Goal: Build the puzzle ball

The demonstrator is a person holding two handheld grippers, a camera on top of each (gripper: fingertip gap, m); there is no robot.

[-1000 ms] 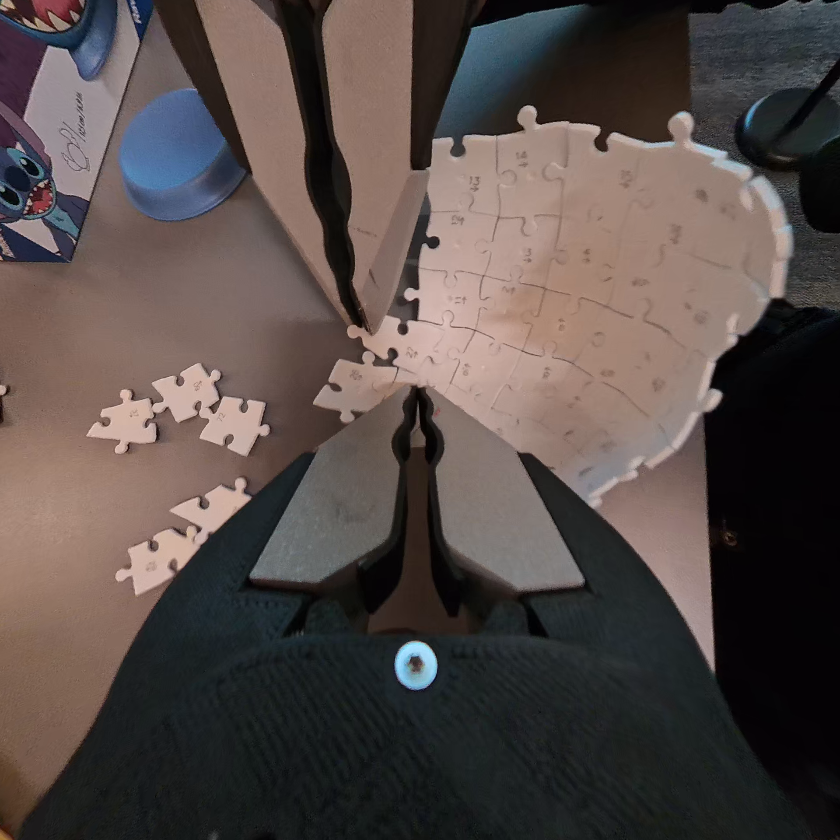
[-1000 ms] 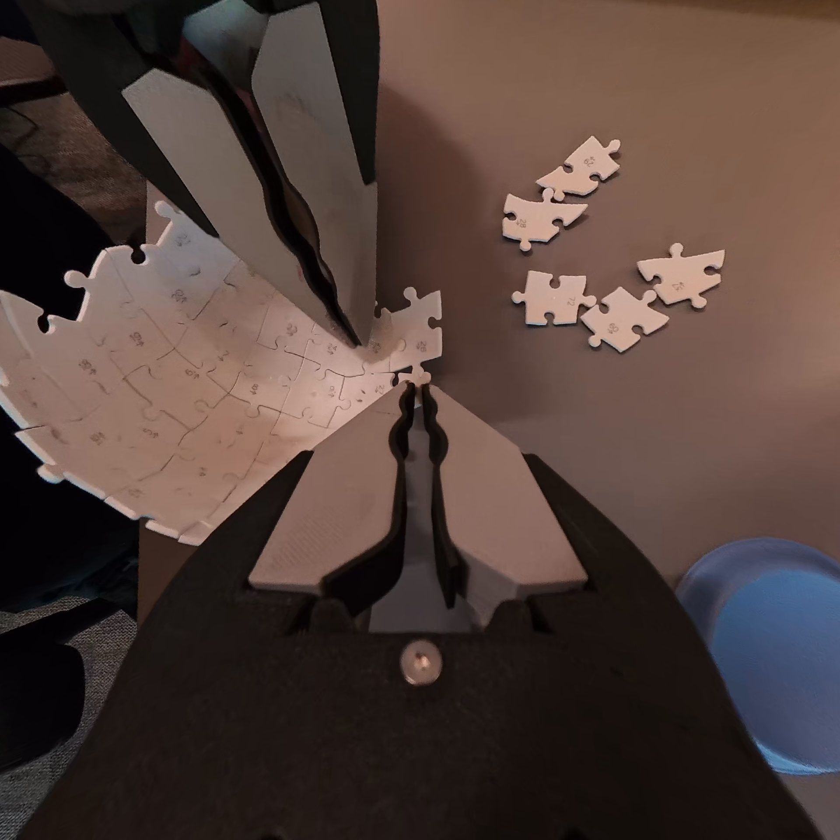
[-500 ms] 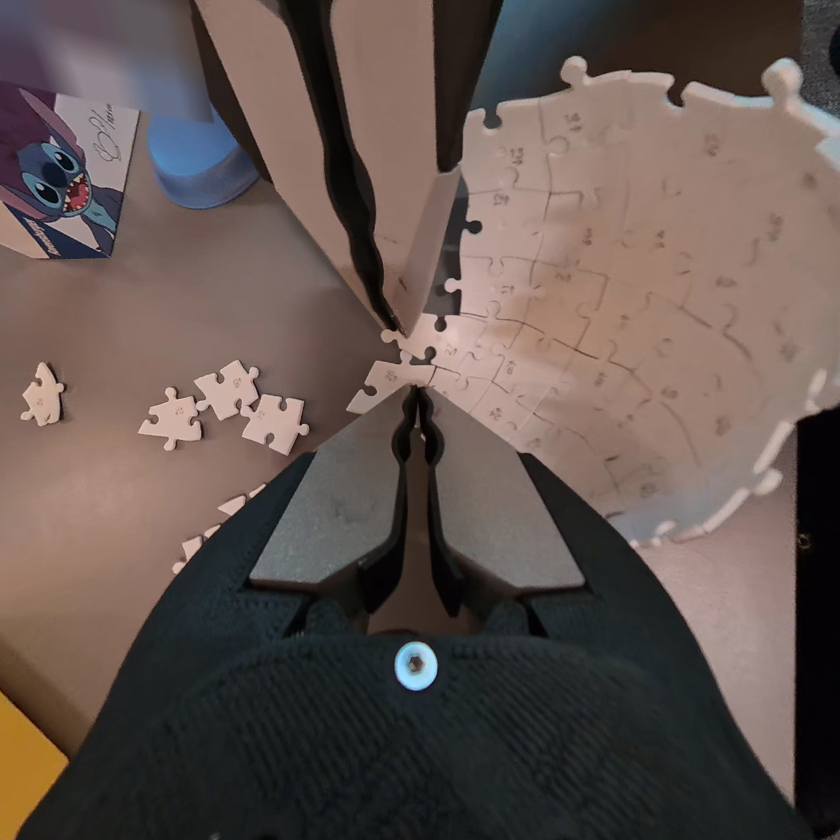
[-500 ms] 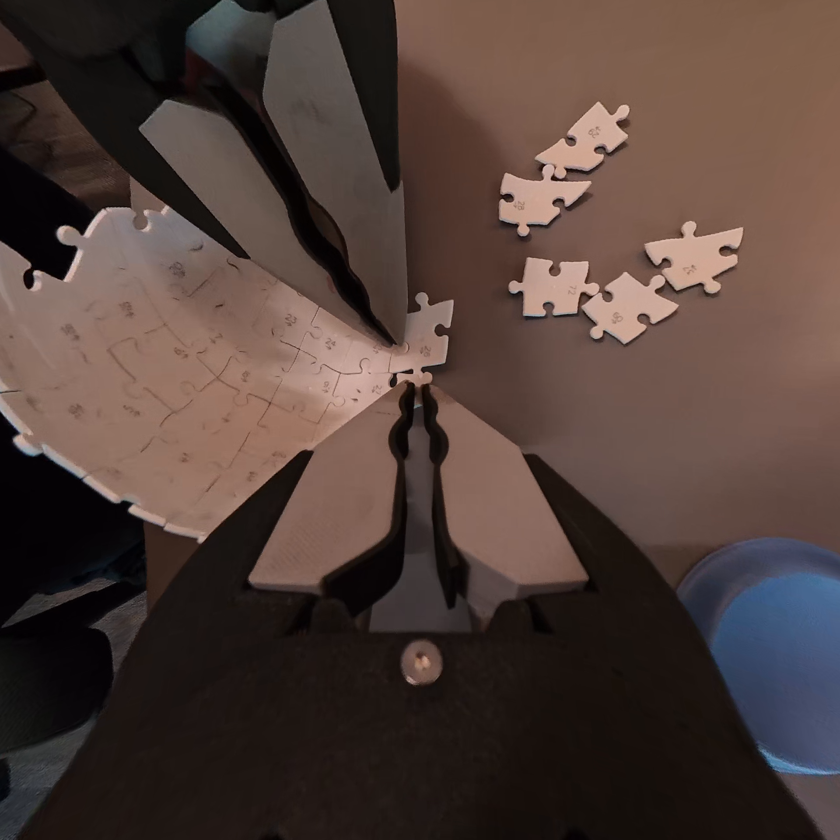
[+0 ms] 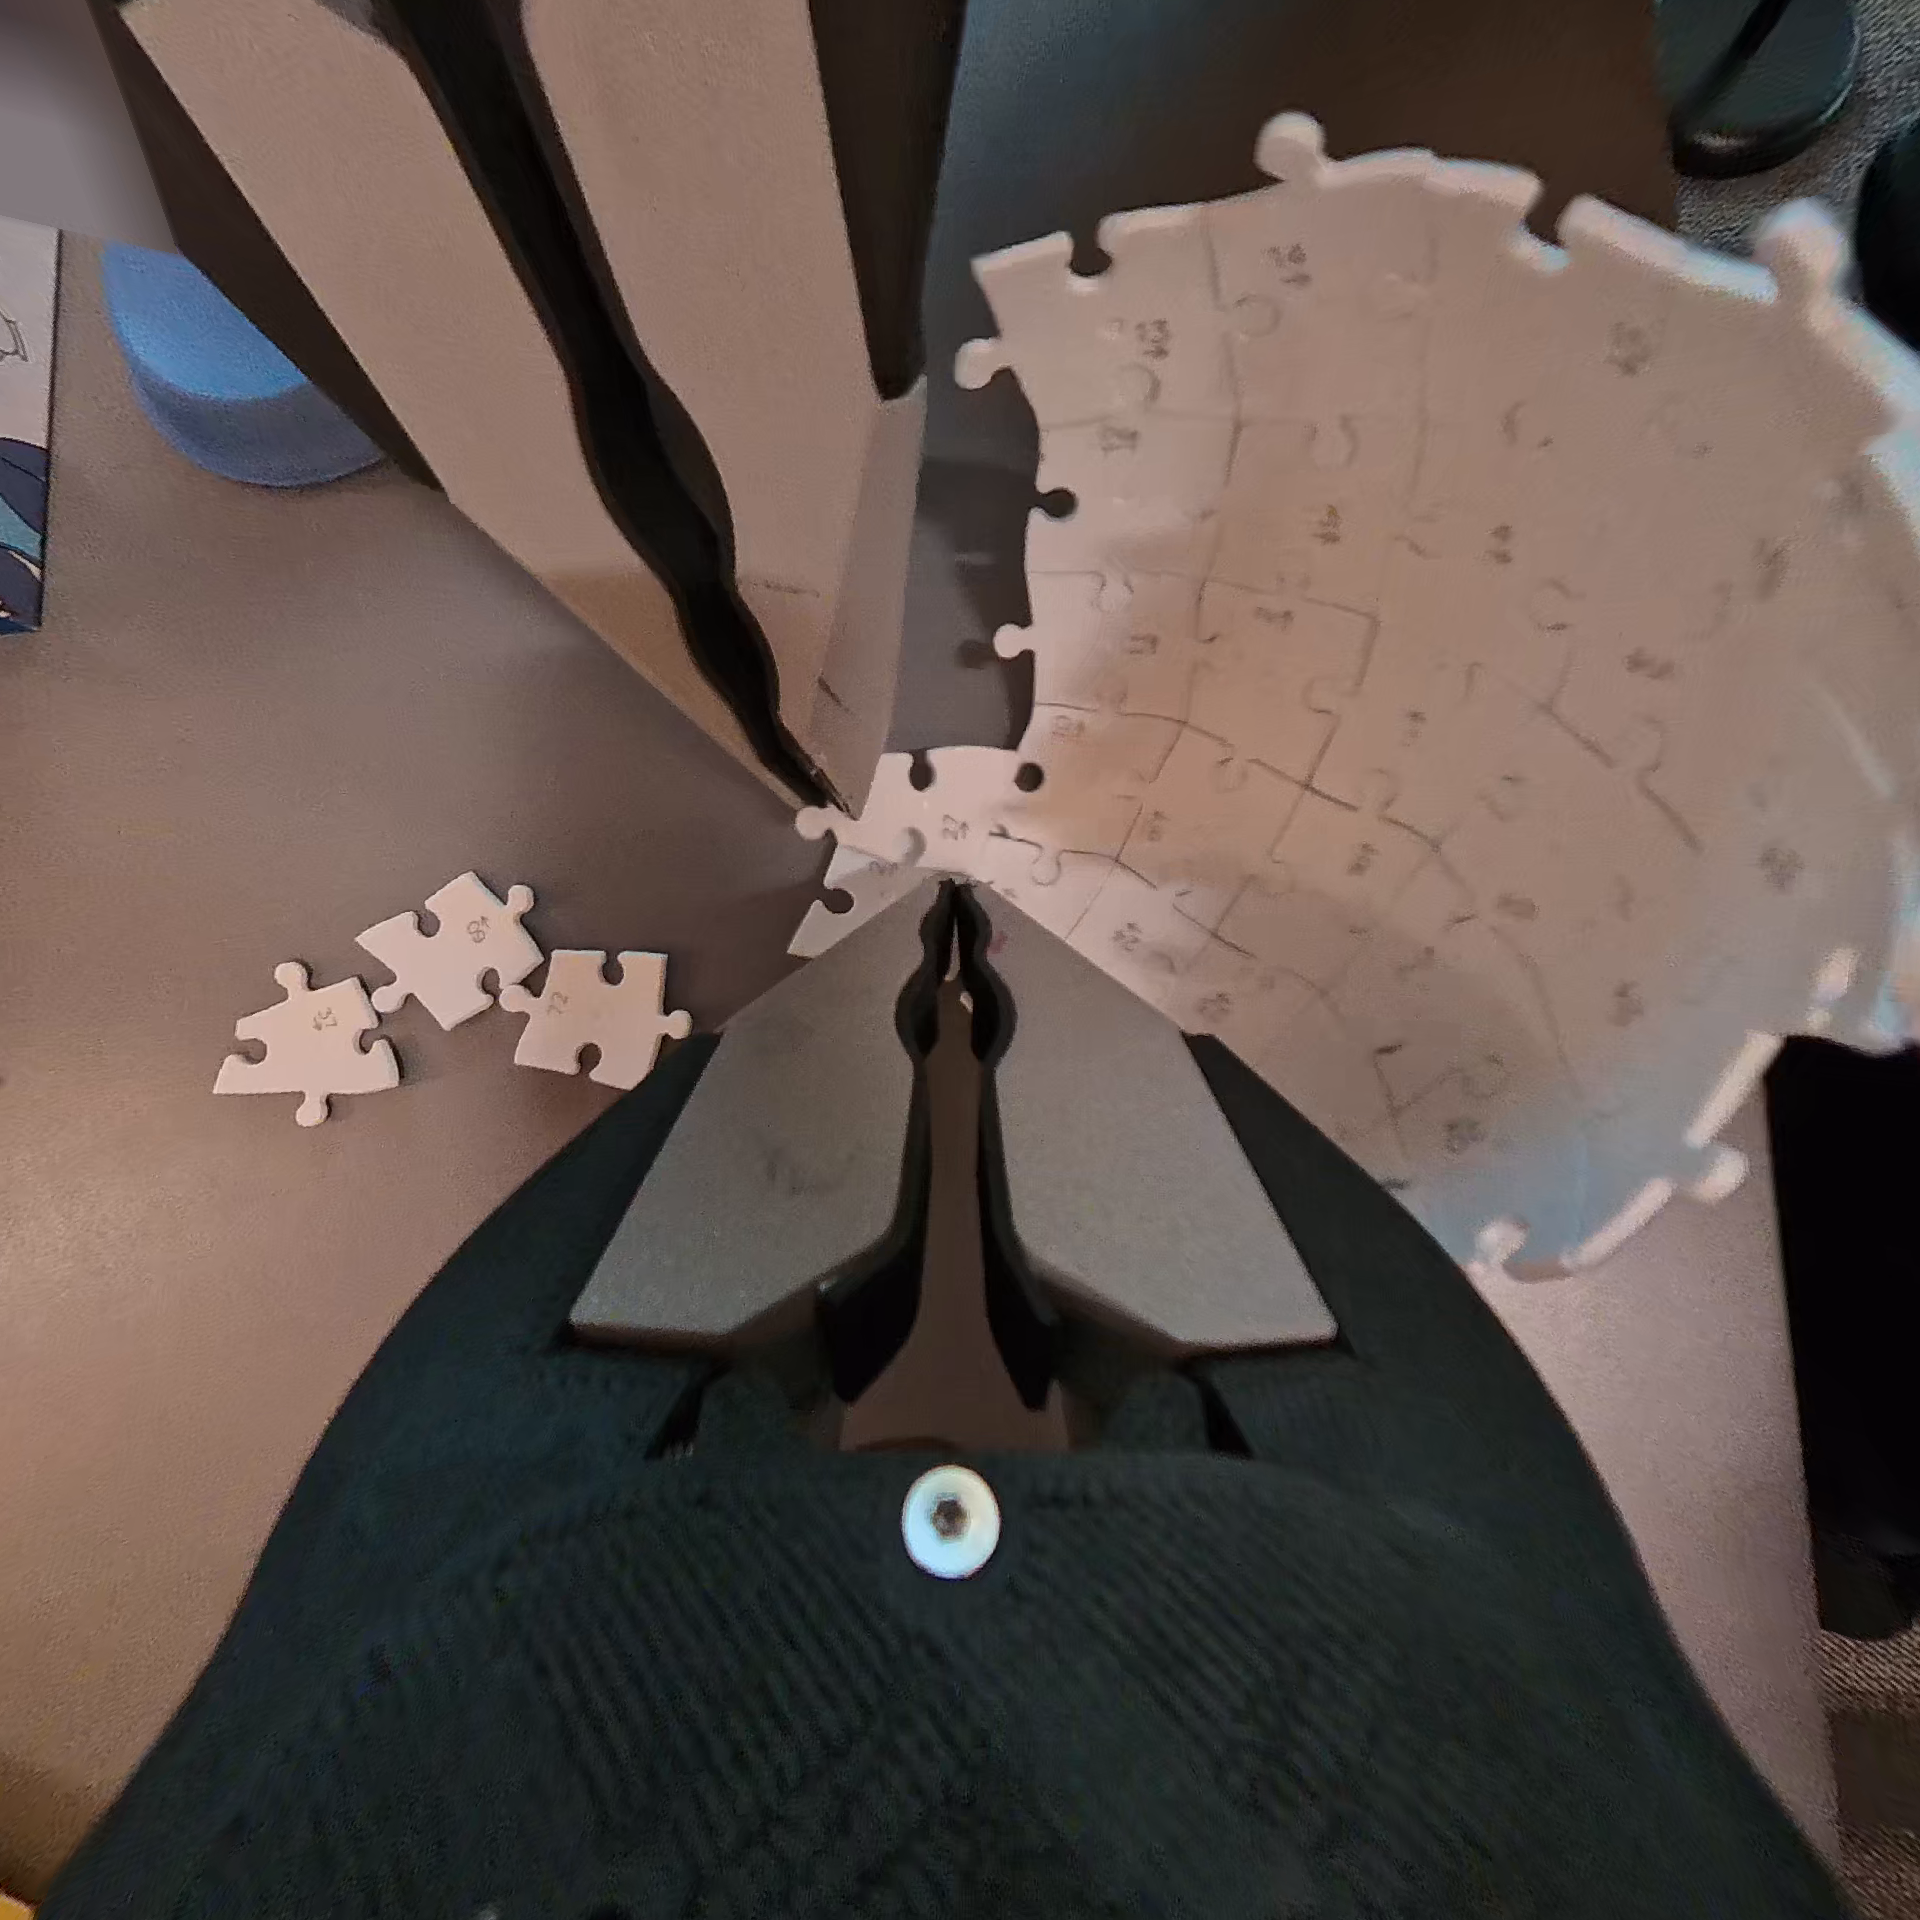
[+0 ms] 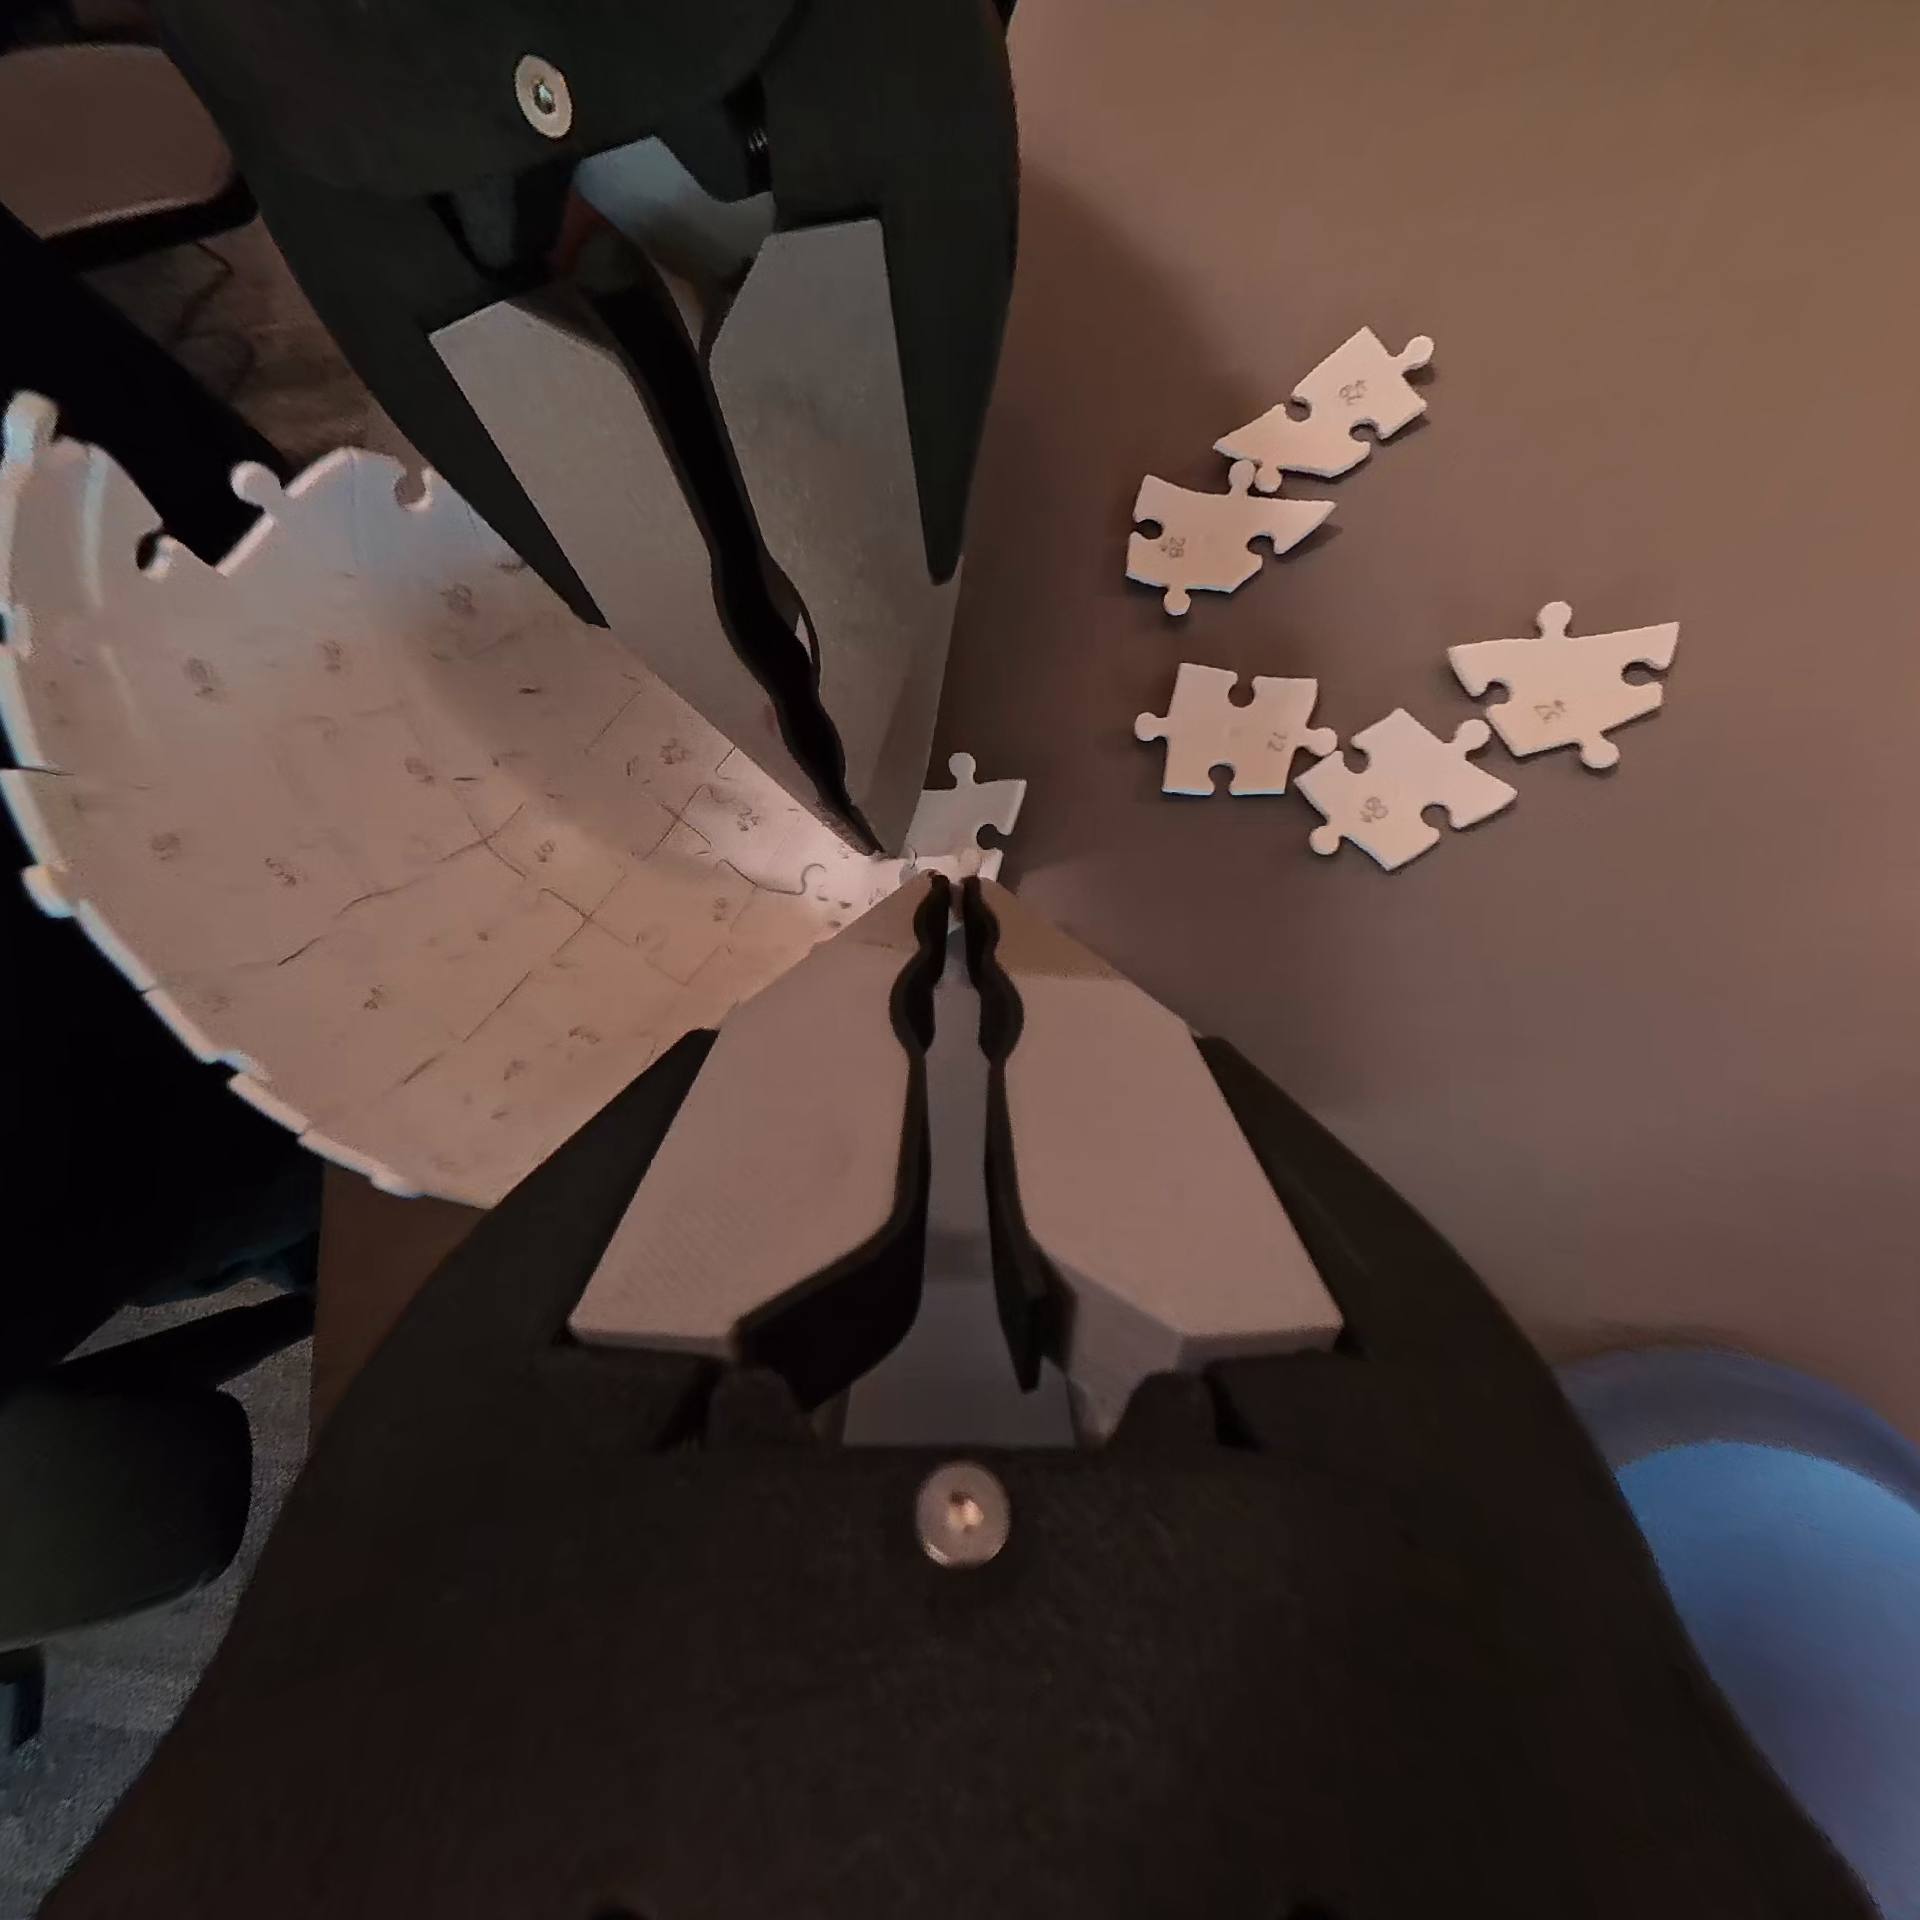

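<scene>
Left wrist view: curved puzzle shell (image 5: 1455, 727) fills the right side, held off the table (image 5: 312, 727). Left gripper (image 5: 954, 894) meets its lower-left edge from below; right gripper (image 5: 831, 800) meets the same corner from above. Three loose pieces (image 5: 457, 987) lie on the table to the left, touching one another. Dome-shaped stand (image 5: 208, 395) sits behind them, far left; box (image 5: 21, 436) at the left frame edge.

Right wrist view: shell left, five loose pieces (image 6: 1351, 644) on the table to the right.
</scene>
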